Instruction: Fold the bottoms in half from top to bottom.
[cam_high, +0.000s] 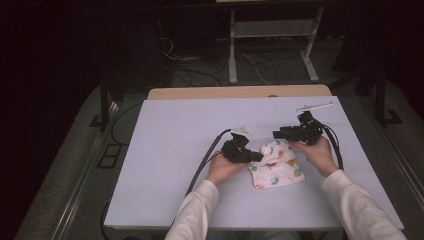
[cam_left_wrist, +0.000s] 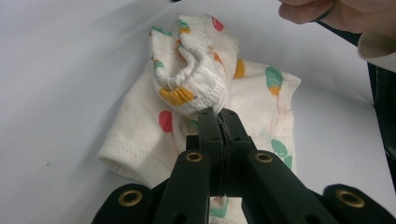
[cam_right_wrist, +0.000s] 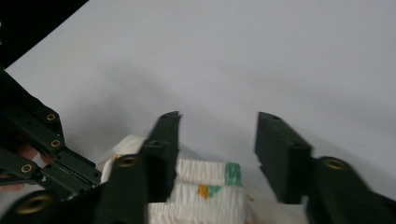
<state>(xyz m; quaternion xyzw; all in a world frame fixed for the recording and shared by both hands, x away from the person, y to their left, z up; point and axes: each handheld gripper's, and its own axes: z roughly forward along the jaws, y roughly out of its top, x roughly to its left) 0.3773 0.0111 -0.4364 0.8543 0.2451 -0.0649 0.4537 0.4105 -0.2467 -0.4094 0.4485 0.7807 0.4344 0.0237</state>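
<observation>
- Left gripper (cam_left_wrist: 219, 116): jaws pressed together, pinching the gathered waistband of the printed garment (cam_high: 276, 165).
- Right gripper (cam_right_wrist: 217, 140): jaws spread, nothing between them, just above the garment's far edge.
- Garment: on the white table (cam_high: 175, 150), near its middle.
- Handling, judged: light, limp, non-slippery; grip hems or the elastic band.
- Containers: none on the table.

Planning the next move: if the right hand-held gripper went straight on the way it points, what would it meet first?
Probably the bare table; the right hand-held gripper has its jaws apart above the printed cloth, though depth is unclear.
</observation>
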